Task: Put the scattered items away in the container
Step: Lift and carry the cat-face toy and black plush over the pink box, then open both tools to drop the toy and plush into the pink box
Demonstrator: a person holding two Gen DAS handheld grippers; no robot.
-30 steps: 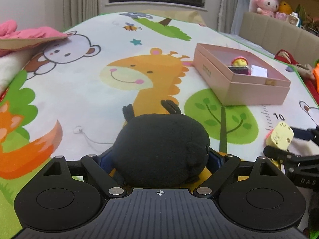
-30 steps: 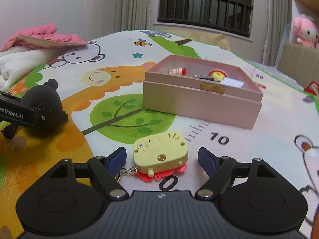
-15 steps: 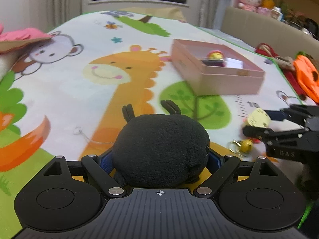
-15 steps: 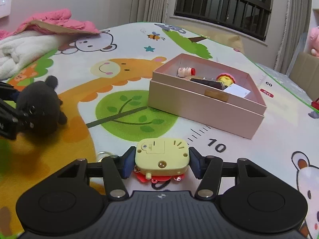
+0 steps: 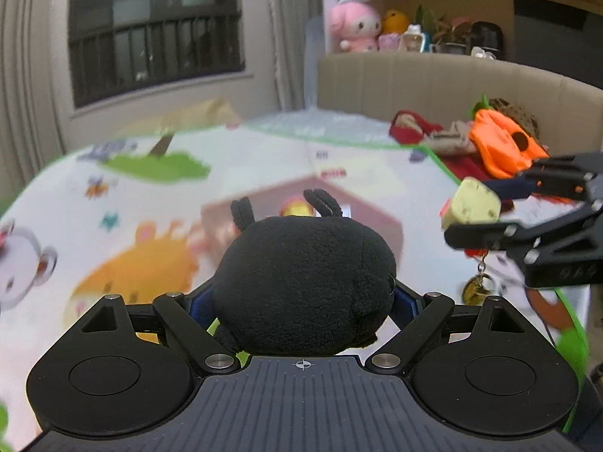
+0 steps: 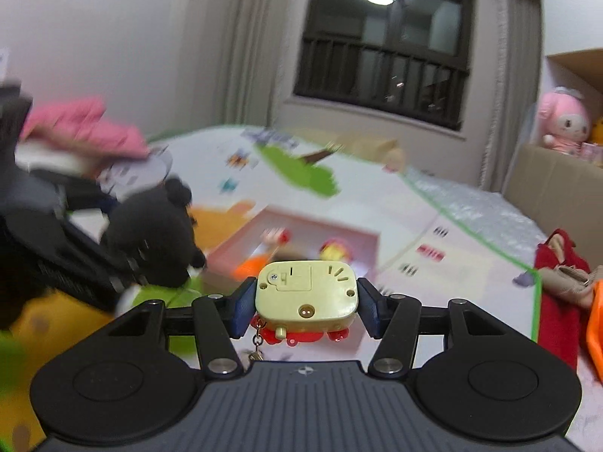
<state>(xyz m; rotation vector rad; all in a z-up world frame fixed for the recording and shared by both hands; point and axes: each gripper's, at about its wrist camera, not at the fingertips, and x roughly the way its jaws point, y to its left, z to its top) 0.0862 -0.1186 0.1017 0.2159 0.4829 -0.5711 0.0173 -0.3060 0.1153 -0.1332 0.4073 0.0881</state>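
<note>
We record the left gripper (image 5: 305, 297) with jaws clamped on the black plush toy (image 5: 305, 282), which fills the centre of the left wrist view, raised above the play mat (image 5: 113, 226). The right gripper (image 6: 306, 307) has its jaws closed against both sides of the yellow keychain toy (image 6: 306, 293), its chain hanging at 7 o'clock. The pink box (image 6: 361, 243) lies on the mat just beyond both toys, at 12 o'clock, blurred, holding several small items. A pink plush doll (image 5: 354, 24) sits on the shelf at 1 o'clock.
</note>
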